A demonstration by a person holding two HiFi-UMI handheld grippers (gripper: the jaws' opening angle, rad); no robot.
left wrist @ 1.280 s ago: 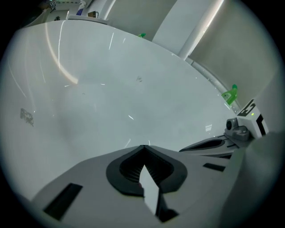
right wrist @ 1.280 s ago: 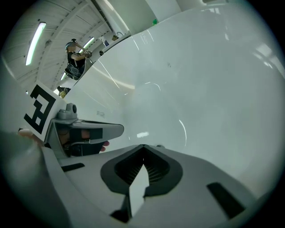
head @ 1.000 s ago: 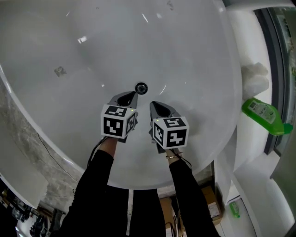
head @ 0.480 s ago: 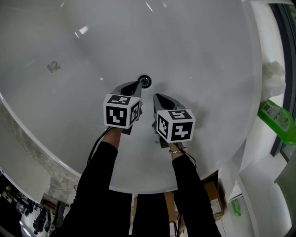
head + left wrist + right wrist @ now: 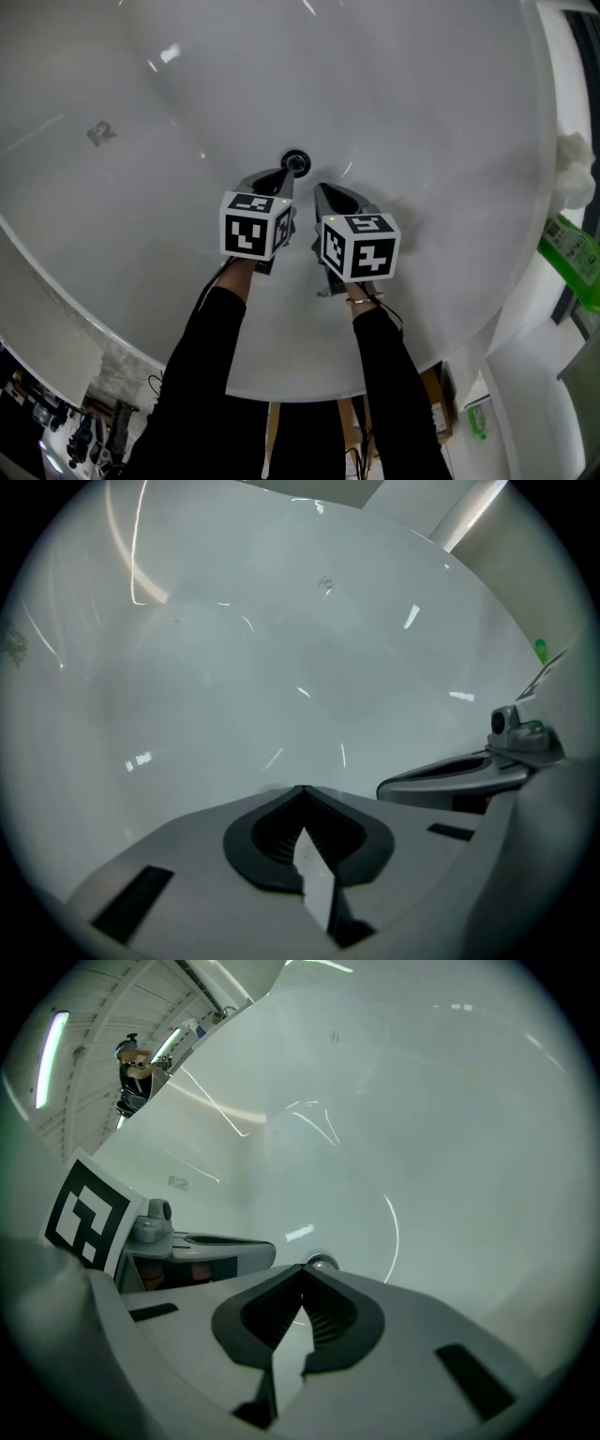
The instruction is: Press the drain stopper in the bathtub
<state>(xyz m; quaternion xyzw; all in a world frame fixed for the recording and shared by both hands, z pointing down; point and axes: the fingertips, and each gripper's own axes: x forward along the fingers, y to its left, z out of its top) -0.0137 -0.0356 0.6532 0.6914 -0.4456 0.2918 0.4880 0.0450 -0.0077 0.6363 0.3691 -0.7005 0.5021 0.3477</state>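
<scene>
Jaws together on nothing, left tool (image 5: 280, 176) and right tool (image 5: 322, 189) hover beside drain stopper (image 5: 295, 161) in roomy bathtub (image 5: 431, 131).

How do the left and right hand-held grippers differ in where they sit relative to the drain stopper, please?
The left hand-held gripper ends just beside the stopper; the right hand-held gripper ends farther back. The left angles rightward, the right leftward. Both are shut and empty.

Well right of your fingers (image 5: 333, 199) there's a green bottle (image 5: 570, 255) near a white bundle (image 5: 574, 173); back toward you, a cardboard box (image 5: 433, 392).
</scene>
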